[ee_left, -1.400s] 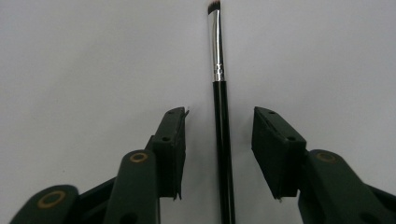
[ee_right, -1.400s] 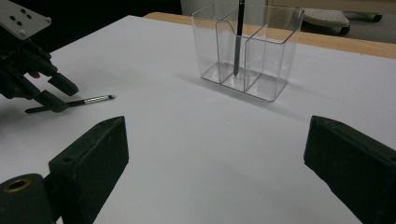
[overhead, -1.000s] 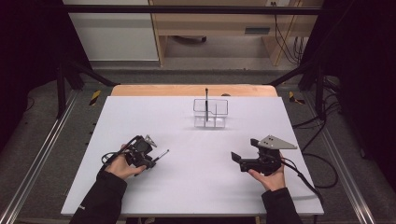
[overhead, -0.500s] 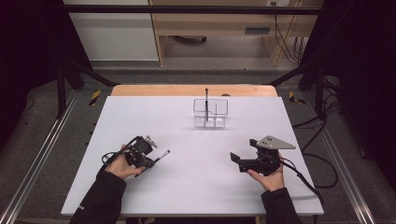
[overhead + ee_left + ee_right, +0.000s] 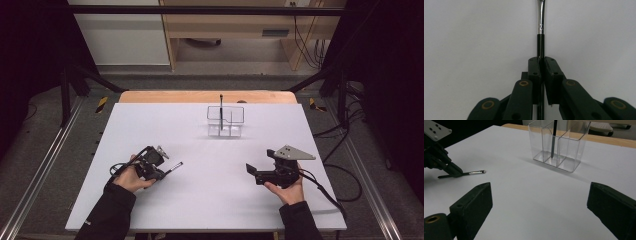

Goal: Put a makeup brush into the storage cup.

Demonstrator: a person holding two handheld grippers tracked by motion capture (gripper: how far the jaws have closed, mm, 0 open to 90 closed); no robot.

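A white table (image 5: 210, 200) is seen from above, its far edge bordered by a strip of bare wood (image 5: 200, 96). Beyond it, a grey floor, pale cabinet fronts and a wooden bench with hanging cables are visible; dark frame bars and black drapes close off both sides.

At the left, the left gripper (image 5: 161, 172) is held low over the table in the person's left hand (image 5: 131, 177). Its jaws are closed on the black handle of a thin brush (image 5: 541, 27), whose silver ferrule and small tip project forward past the jaws. In the right gripper view the brush (image 5: 471, 173) is seen lying nearly flat, close to the surface; whether its tip touches the table cannot be told.

Toward the middle of the far side, a clear plastic organiser (image 5: 226, 121) with several compartments stands on the table. A dark pen-like stick (image 5: 221, 111) stands upright in its left rear compartment.

At the right, the right gripper (image 5: 251, 170) is held by the right hand (image 5: 286, 189), its grey plate on top. Its jaws are spread wide with nothing between them, and are pointed across the table toward the organiser.

Compared with a second ago, the brush has been brought slightly farther toward the table's middle and laid flatter; the right gripper is almost unchanged.
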